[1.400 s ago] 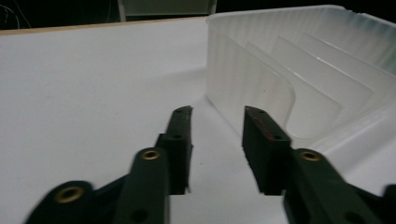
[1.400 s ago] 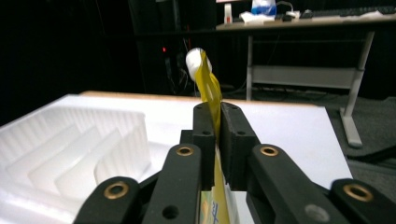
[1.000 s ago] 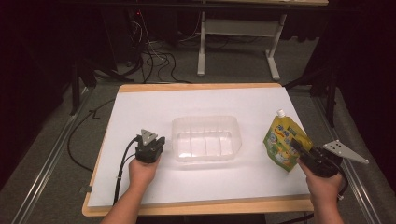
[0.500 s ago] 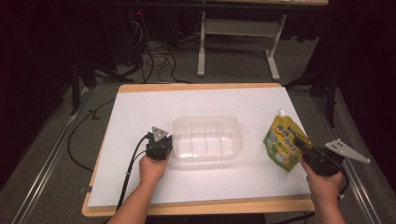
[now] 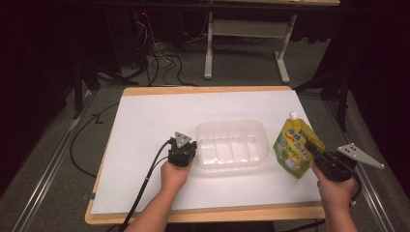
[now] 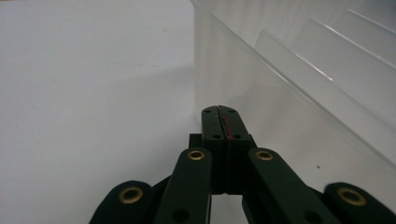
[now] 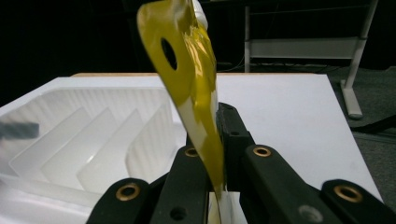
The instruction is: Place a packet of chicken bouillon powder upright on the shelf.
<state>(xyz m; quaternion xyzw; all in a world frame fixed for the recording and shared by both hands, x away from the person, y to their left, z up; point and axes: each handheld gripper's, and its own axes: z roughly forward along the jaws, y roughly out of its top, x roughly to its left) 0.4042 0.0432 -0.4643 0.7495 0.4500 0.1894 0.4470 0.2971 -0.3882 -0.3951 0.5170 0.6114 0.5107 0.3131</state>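
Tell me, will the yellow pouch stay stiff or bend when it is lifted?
The yellow pouch probably flexes: in the right gripper view its thin edge curves above the right gripper, which is clamped on it. It looks light and glossy, so it may slip.

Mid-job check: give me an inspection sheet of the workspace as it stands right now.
Surface: white sheet on a wood-edged table.
Job's things: clear plastic tray mid-table; yellow-green spout pouch upright to its right.
Clutter: nothing seen.
Grippers: left gripper shut and empty, at the tray's left wall; right gripper shut on the pouch's edge.
Cables: black cable trailing from the left gripper off the table's near edge.
Surroundings: dark room, white desk frame, floor cables.
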